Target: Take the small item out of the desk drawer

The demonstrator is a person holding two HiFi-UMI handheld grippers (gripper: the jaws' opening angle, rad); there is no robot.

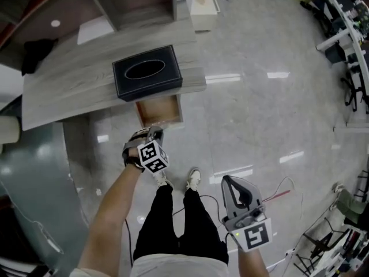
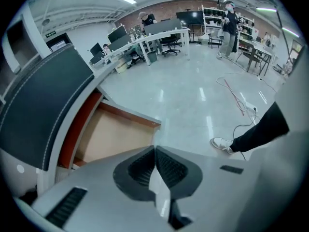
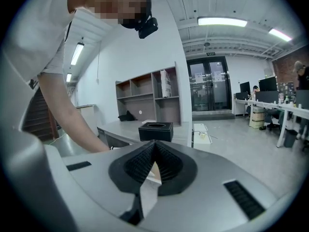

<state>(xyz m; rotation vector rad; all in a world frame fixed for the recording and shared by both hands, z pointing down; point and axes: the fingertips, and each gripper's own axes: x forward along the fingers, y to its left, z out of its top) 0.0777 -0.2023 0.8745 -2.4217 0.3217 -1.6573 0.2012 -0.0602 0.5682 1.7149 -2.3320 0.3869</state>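
- Right gripper (image 3: pixel 154 142), 5 o'clock in head view: jaws together, empty.
- Grey desk (image 1: pixel 69 85) at 10 o'clock.
- Black box (image 1: pixel 147 71) on its front edge.
- Drawer (image 1: pixel 158 111) open beneath; where the small item is, I cannot tell.
- Left gripper (image 2: pixel 155 147) at drawer's 6 o'clock: jaws together, nothing visible between.

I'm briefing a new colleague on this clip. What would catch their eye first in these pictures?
A black box with an oval opening sits at the front edge of the grey desk, and right below it a drawer stands pulled open, its pale wooden inside in plain view. The left tool, jaws together, hangs just in front of the drawer; the right tool, also shut, is off over the glossy floor.
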